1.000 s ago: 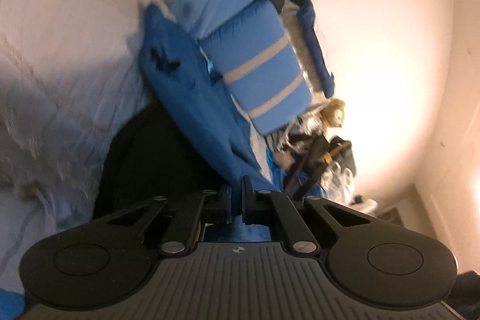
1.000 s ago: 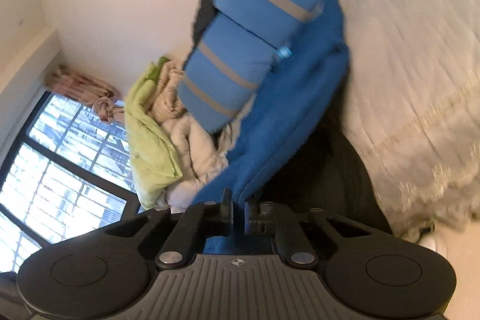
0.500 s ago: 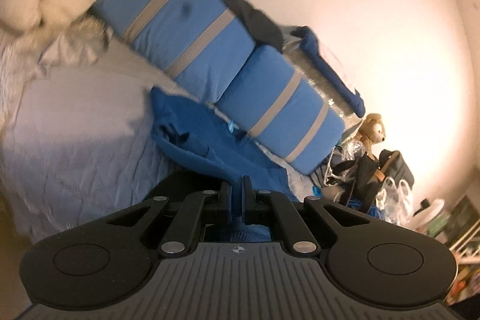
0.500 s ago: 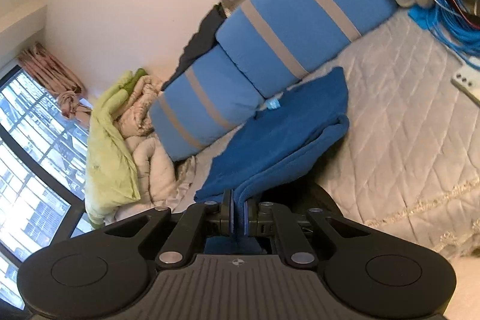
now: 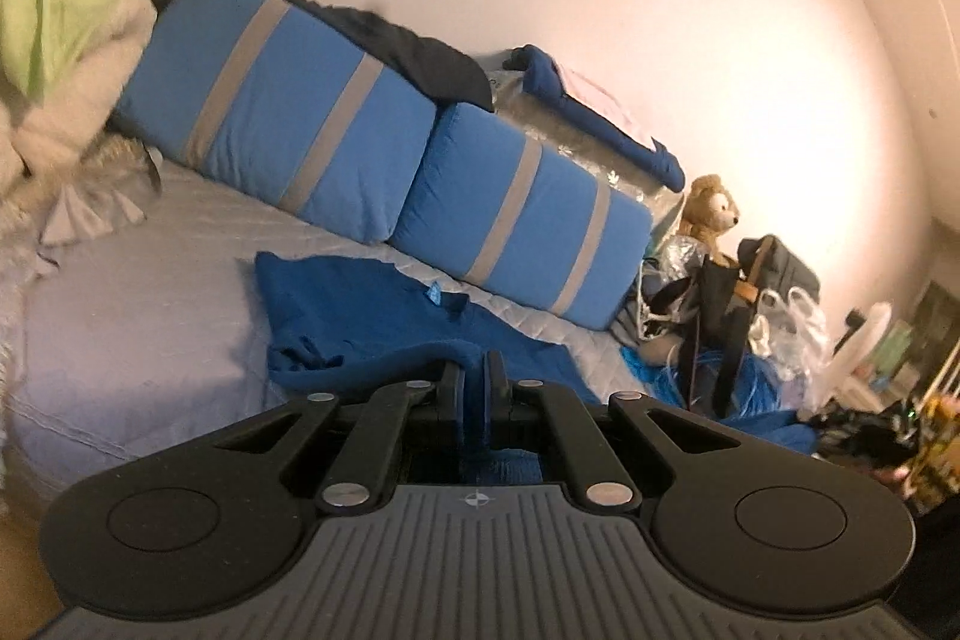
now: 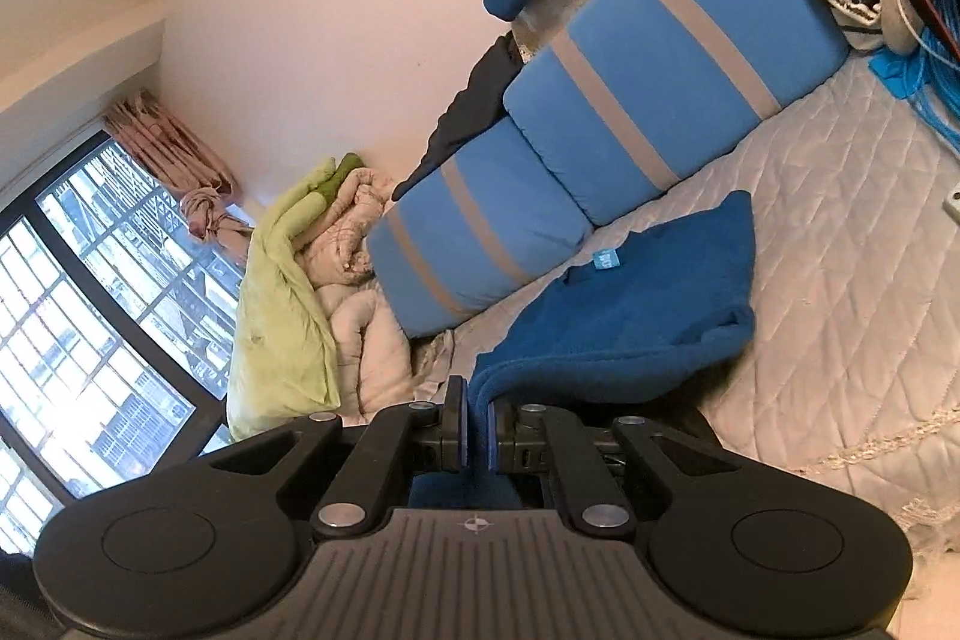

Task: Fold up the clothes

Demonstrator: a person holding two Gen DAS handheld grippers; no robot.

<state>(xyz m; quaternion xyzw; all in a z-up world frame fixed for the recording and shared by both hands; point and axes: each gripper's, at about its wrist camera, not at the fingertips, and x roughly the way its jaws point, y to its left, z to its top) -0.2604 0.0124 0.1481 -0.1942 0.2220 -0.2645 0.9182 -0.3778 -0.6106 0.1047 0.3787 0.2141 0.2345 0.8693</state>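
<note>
On the quilted bed cover (image 6: 840, 232) lies the task's thing, a blue fleece garment (image 6: 648, 304), its far part spread flat just beside the striped blue bolsters (image 5: 384, 148), a small label (image 6: 605, 261) showing at its upper edge. Its near edge rises off the cover into both tools.

Left gripper (image 5: 474, 376): jaws pressed together on a fold of the blue fleece, which fills the gap between the pads. Right gripper (image 6: 474, 415): likewise pinching the garment's edge, cloth running from its tips toward 1 o'clock.

Change noted: one second ago both cameras were rolled steeply, the bolsters running nearly upright through the frames and the garment hanging as a narrow draped strip. Half a second ago the views had begun to level. Now the left view sits close to level, the right less tilted than it was, and the garment lies broader on the cover, reaching toward 11 o'clock in the left view. Grip on both sides is unchanged throughout.

Judgement: the cloth appears to have been carried and laid out with both corners held, a move that suits either flattening it for folding or bringing one edge over another. Which of these is in hand cannot be settled; no finished fold is visible. Beyond the bolsters, a green and beige heap of bedding (image 6: 300, 292) plays no part.
</note>
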